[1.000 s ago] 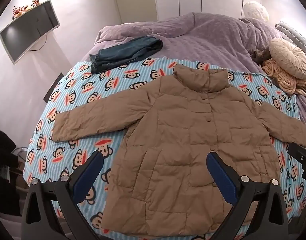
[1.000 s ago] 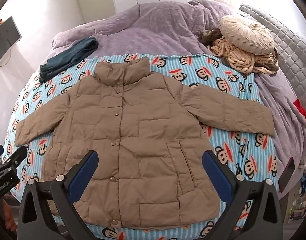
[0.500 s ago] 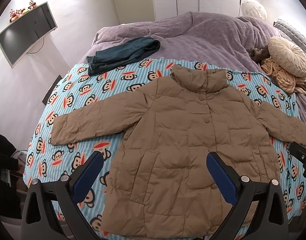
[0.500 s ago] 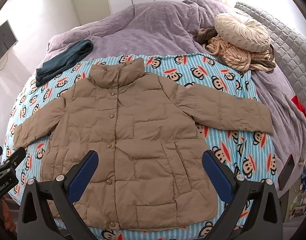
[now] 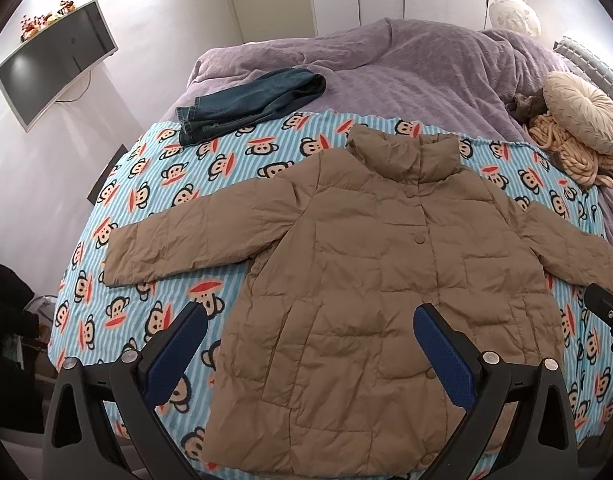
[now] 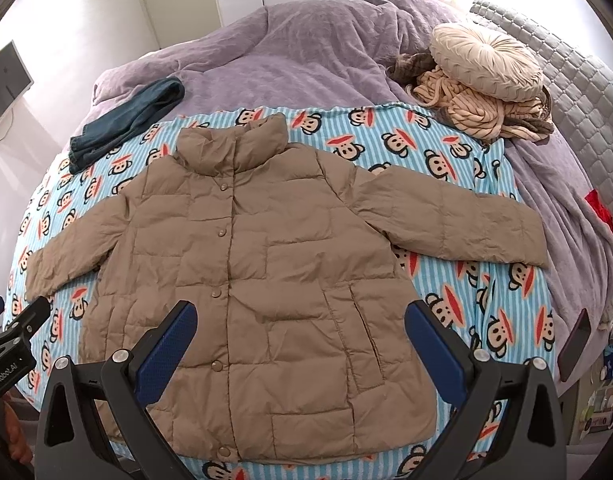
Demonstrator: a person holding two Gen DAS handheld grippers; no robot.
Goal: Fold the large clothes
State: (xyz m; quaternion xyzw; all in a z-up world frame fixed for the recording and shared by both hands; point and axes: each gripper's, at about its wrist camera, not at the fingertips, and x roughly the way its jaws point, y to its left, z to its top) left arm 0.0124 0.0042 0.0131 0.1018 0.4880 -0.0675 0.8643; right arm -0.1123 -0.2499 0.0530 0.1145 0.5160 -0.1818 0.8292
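Note:
A tan quilted puffer jacket [image 5: 366, 264] [image 6: 246, 264] lies flat and buttoned on a blue striped monkey-print blanket [image 5: 154, 184] [image 6: 458, 152], collar toward the far side, both sleeves spread outward. My left gripper [image 5: 310, 320] hovers open above the jacket's lower left hem, nothing between its blue pads. My right gripper [image 6: 300, 318] also stands open, above the lower front of the jacket. Each gripper's edge shows in the other's view: the right one [image 5: 606, 312], the left one [image 6: 14, 332].
Folded dark jeans [image 5: 246, 100] [image 6: 122, 120] lie at the blanket's far left corner. A round cream cushion [image 6: 486, 64] on knitted throws sits far right. A purple duvet [image 5: 406, 60] covers the bed. A wall screen [image 5: 54, 60] hangs left. A phone [image 6: 574, 344] lies at the bed's right edge.
Both grippers have pulled back and risen slightly, so the jacket sits a little farther away and more of its hem shows. The jacket itself has not moved.

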